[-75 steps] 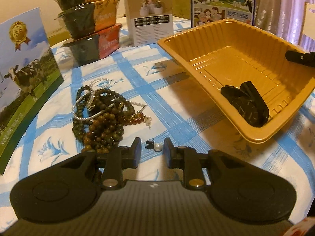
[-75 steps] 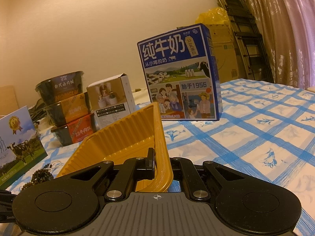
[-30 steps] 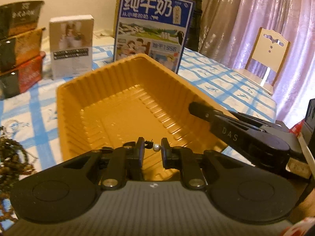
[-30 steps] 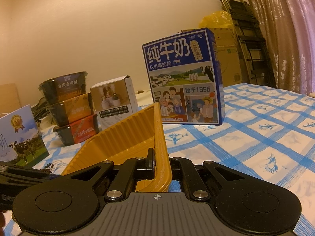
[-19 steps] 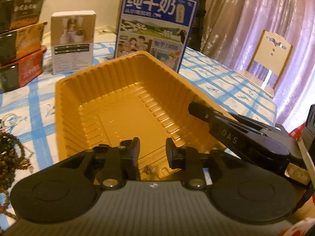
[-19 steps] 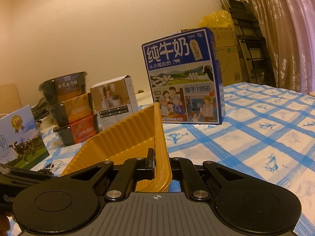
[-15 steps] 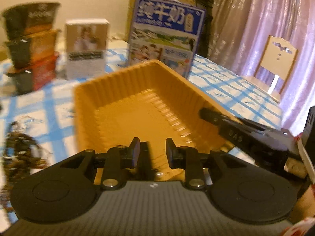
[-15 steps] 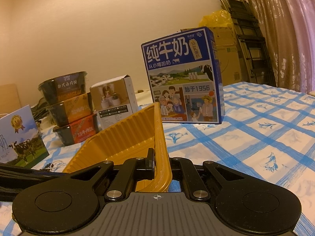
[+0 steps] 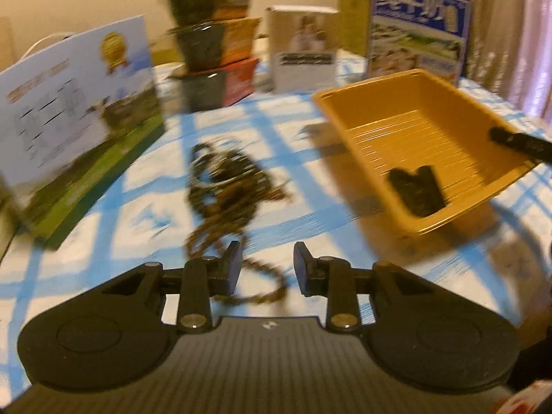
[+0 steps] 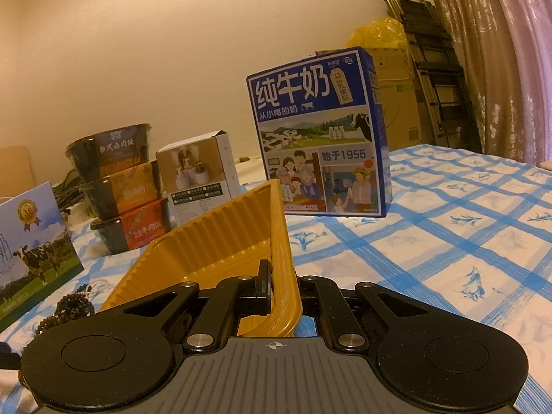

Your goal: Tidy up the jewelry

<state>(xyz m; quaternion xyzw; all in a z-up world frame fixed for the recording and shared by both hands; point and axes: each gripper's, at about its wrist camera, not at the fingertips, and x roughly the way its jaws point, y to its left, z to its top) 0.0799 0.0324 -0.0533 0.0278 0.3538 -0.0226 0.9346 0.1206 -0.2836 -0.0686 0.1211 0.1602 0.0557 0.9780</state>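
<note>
Looking along our left claw [image 9: 267,264], we see its two fingers spread apart with nothing between them but a strand of brown beads trailing on the tabletop [image 9: 86,241] beneath. That strand belongs to the one tangled heap of bead jewelry [image 9: 224,186], which lies just ahead of the claw and slightly to its left side, on the blue-checked cloth; the motion blur keeps us from counting the separate strings in it. One yellow tray [image 9: 407,103] sits to the right of the heap, tipped up at its right end, with a dark shape on its floor that we cannot make out clearly.

Our right claw [image 10: 281,284] is clamped on the tray's rim [image 10: 281,241], one finger inside the wall and one outside. From the left wrist view only the tip of that claw [image 9: 521,143] shows at the tray's right edge.

Toward the far edge of the tabletop we count three stacked food bowls [image 10: 117,183], one small white box [image 10: 198,179], and one blue milk carton [image 10: 321,138] standing upright behind the tray. One printed card with a cow picture [image 9: 76,120] stands along the left edge, beside the heap. In the right wrist view a few beads [image 10: 74,302] show at the tray's left side.
</note>
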